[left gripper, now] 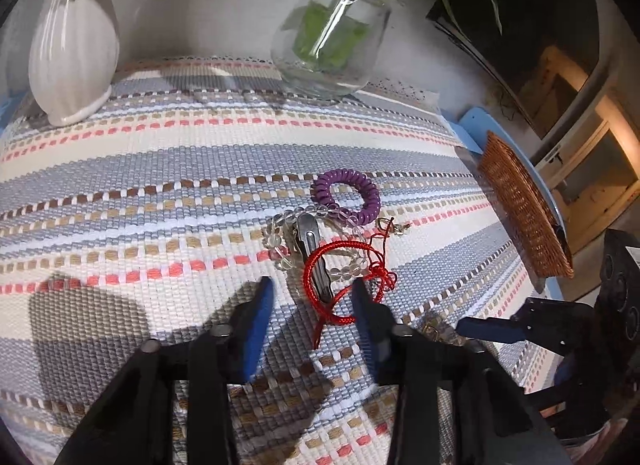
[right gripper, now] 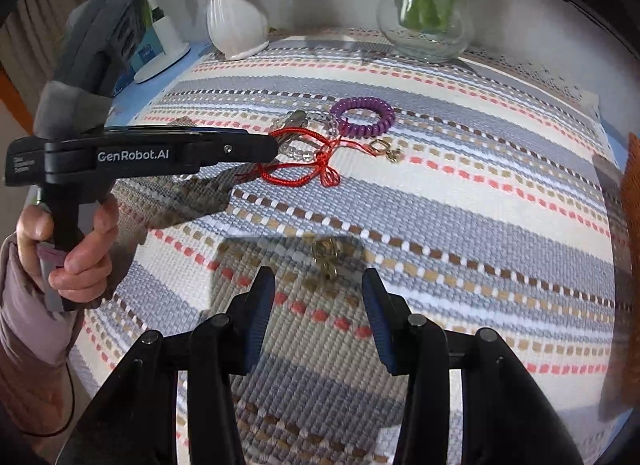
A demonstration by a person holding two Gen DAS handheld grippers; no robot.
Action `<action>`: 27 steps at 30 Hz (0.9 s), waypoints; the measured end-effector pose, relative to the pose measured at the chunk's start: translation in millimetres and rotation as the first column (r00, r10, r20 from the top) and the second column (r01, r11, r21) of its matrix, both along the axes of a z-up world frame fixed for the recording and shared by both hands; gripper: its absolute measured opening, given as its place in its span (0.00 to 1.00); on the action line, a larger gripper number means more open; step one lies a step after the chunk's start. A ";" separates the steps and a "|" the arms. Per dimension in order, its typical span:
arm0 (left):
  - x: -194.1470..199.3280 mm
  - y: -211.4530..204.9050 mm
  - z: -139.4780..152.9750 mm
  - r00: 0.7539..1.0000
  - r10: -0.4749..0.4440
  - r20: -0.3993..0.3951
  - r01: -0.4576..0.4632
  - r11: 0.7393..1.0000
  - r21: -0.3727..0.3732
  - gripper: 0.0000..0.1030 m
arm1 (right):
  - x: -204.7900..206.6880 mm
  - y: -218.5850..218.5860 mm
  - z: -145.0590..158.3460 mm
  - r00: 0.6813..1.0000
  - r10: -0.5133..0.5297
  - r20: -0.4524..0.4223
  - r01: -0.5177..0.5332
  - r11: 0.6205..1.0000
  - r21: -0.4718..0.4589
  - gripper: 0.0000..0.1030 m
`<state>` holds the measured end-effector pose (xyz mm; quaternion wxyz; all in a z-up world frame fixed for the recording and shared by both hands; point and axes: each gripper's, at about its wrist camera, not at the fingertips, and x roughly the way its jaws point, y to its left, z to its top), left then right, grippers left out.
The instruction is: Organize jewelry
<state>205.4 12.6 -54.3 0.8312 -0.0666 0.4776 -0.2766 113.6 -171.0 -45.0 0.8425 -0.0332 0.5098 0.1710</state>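
A heap of jewelry lies on the striped woven mat (left gripper: 160, 193): a purple spiral hair tie (left gripper: 346, 196), a clear bead bracelet (left gripper: 280, 241), a metal hair clip (left gripper: 312, 249) and a red cord bracelet (left gripper: 344, 277). My left gripper (left gripper: 314, 295) is open, its fingers either side of the red cord's near end. A small gold earring (left gripper: 394, 227) lies right of the heap. My right gripper (right gripper: 318, 285) is open just above a gold chain piece (right gripper: 326, 255) on the mat. The heap also shows in the right wrist view (right gripper: 316, 149), with the left gripper (right gripper: 272, 145) at it.
A wicker basket (left gripper: 524, 209) stands at the mat's right edge. A white ribbed vase (left gripper: 74, 61) and a glass jar with green stems (left gripper: 332, 37) stand at the back. A white lamp base (right gripper: 164, 53) sits on the blue table at back left.
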 end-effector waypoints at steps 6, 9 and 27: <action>0.3 2.2 -1.8 1.000 0.010 0.003 -0.010 1.000 -0.011 0.27 | 0.8 12.2 -5.5 0.999 0.028 0.040 -0.025 0.997 -0.077 0.36; -0.1 0.9 -1.7 1.000 0.002 0.005 -0.002 1.000 -0.015 0.27 | -6.8 12.6 -6.5 0.997 0.042 0.064 -0.035 0.994 -0.105 0.26; -11.8 -10.8 12.2 0.994 0.002 0.112 -0.008 0.999 0.053 0.05 | -8.2 4.1 -3.8 0.993 -0.016 0.117 0.026 0.996 -0.087 0.12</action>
